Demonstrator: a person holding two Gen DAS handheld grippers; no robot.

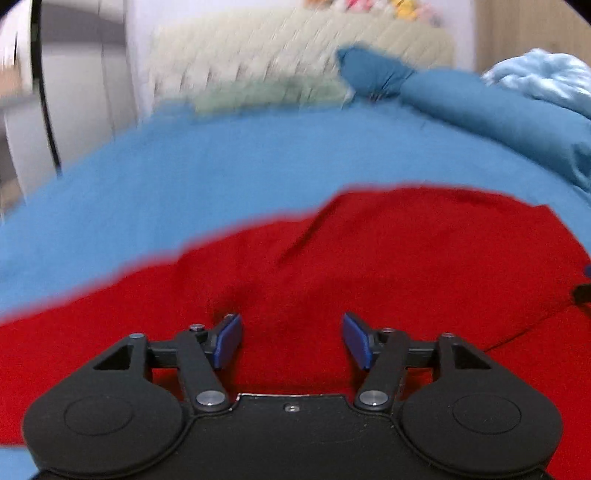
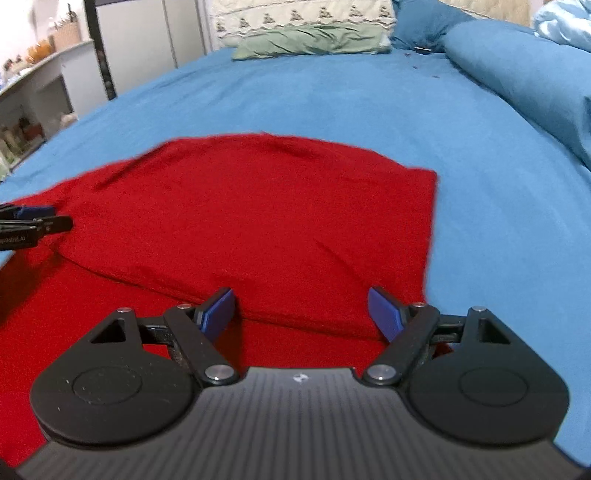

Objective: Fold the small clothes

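Note:
A red garment [image 2: 258,214] lies flat on the blue bed sheet [image 2: 332,99], with one layer folded over another; the fold edge runs across in front of my right gripper. It also fills the lower half of the left wrist view [image 1: 406,258], which is motion-blurred. My left gripper [image 1: 291,338] is open and empty just above the red cloth. My right gripper [image 2: 303,310] is open and empty over the folded edge near the garment's right side. The left gripper's fingertips [image 2: 40,218] show at the left edge of the right wrist view, over the cloth.
A green pillow [image 2: 314,42] and a patterned cream pillow [image 2: 303,14] lie at the bed's head. A rolled blue duvet [image 2: 524,85] lies along the right side. A black pole [image 2: 98,48] and white furniture [image 2: 37,85] stand left of the bed.

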